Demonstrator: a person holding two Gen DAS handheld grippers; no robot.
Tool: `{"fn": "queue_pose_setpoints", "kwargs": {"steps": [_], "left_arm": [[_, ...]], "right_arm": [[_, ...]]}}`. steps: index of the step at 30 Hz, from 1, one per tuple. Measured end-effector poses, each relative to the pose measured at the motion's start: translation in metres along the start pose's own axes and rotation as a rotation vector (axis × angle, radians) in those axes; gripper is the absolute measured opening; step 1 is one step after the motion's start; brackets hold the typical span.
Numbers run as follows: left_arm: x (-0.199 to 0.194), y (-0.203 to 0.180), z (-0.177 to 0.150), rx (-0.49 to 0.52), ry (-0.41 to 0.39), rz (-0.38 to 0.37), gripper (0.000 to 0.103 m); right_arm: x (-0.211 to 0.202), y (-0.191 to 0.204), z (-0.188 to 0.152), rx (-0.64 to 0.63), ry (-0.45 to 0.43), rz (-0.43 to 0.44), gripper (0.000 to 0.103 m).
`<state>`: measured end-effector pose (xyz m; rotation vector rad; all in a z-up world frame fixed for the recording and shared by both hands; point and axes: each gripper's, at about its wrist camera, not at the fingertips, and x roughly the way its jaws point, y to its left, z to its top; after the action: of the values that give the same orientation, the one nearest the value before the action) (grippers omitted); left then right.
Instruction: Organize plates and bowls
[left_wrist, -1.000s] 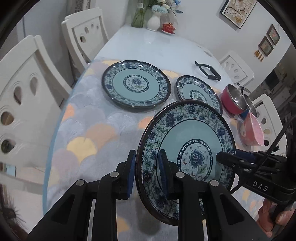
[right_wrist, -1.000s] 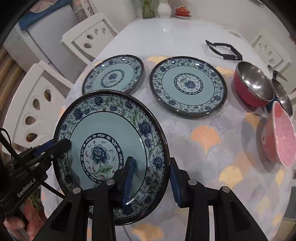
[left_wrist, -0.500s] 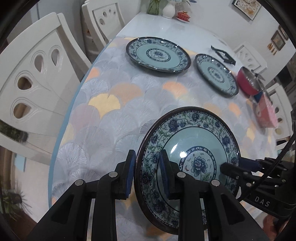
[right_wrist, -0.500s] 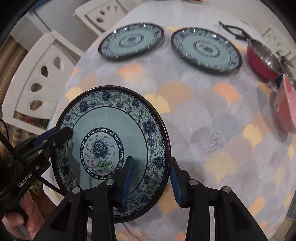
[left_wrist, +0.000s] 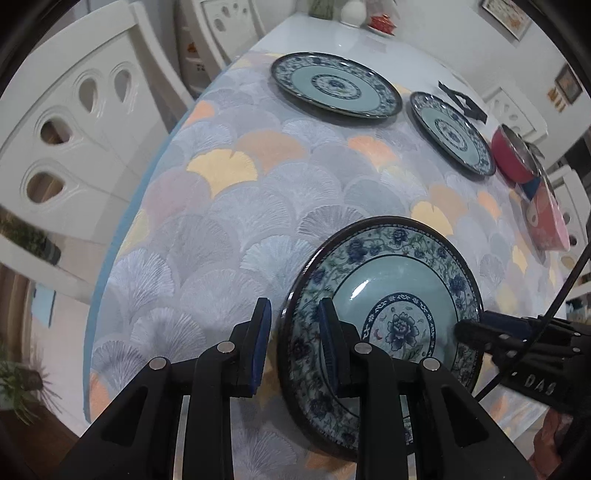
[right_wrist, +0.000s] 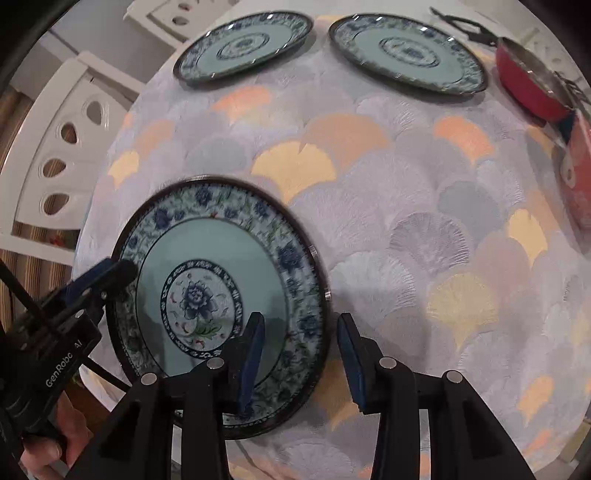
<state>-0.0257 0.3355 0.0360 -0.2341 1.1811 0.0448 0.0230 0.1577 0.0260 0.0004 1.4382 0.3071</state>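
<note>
A blue-and-teal floral plate (left_wrist: 391, 291) lies at the table's near edge; it also shows in the right wrist view (right_wrist: 218, 291). My left gripper (left_wrist: 293, 345) straddles its left rim with jaws apart, no longer pinching. My right gripper (right_wrist: 301, 360) straddles its right rim, jaws wide apart. Two more matching plates (left_wrist: 336, 85) (left_wrist: 452, 133) lie flat at the far side, also in the right wrist view (right_wrist: 245, 44) (right_wrist: 408, 53). A red bowl (left_wrist: 513, 157) and a pink bowl (left_wrist: 550, 218) sit at the right.
The table has a fan-patterned cloth (left_wrist: 236, 206). White chairs (left_wrist: 74, 122) stand along the left side. A black trivet (left_wrist: 461, 101) lies beyond the plates. A vase and a small red pot (left_wrist: 380, 24) stand at the far end.
The plate came down from a raised hold toward the table's near edge. Both grippers' jaws have opened off its rim.
</note>
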Motion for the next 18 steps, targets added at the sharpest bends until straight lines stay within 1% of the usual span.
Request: {"fn": "queue_pose_setpoints", "kwargs": {"steps": [1, 2, 3, 5, 7, 9, 12, 13, 14, 15, 16, 17, 18], "left_arm": [[-0.003, 0.002, 0.0, -0.006, -0.007, -0.004, 0.024], [-0.008, 0.005, 0.0, -0.01, -0.023, -0.01, 0.024], [-0.017, 0.008, 0.0, -0.016, -0.052, -0.022, 0.024], [-0.033, 0.015, 0.0, -0.033, -0.107, -0.047, 0.033], [-0.047, 0.019, 0.004, -0.05, -0.152, -0.065, 0.033], [-0.06, 0.021, 0.01, -0.048, -0.189, -0.073, 0.033], [-0.088, 0.015, 0.031, -0.015, -0.273, -0.074, 0.034], [-0.097, 0.013, 0.039, -0.003, -0.304, -0.076, 0.039], [-0.105, 0.011, 0.047, 0.012, -0.34, -0.08, 0.053], [-0.117, 0.009, 0.057, 0.03, -0.398, -0.086, 0.065], [-0.125, 0.007, 0.062, 0.037, -0.443, -0.089, 0.085], [-0.135, 0.006, 0.07, 0.043, -0.505, -0.091, 0.09], [-0.141, 0.005, 0.077, 0.048, -0.536, -0.091, 0.09]], "right_arm": [[-0.003, -0.004, 0.0, 0.016, -0.005, 0.008, 0.052], [-0.005, -0.01, 0.0, 0.039, -0.007, 0.019, 0.058], [-0.007, -0.021, -0.001, 0.092, -0.002, 0.049, 0.066], [-0.012, -0.034, 0.001, 0.151, 0.0, 0.091, 0.066], [-0.022, -0.042, 0.004, 0.173, -0.018, 0.072, 0.066], [-0.039, -0.047, 0.006, 0.175, -0.053, 0.071, 0.066], [-0.07, -0.043, 0.019, 0.158, -0.118, 0.076, 0.066], [-0.084, -0.038, 0.023, 0.141, -0.157, 0.073, 0.066], [-0.102, -0.033, 0.031, 0.122, -0.204, 0.071, 0.066], [-0.116, -0.029, 0.038, 0.107, -0.244, 0.073, 0.067], [-0.124, -0.028, 0.045, 0.1, -0.266, 0.079, 0.07], [-0.139, -0.024, 0.055, 0.093, -0.303, 0.104, 0.074], [-0.143, -0.017, 0.057, 0.094, -0.32, 0.12, 0.083]]}}
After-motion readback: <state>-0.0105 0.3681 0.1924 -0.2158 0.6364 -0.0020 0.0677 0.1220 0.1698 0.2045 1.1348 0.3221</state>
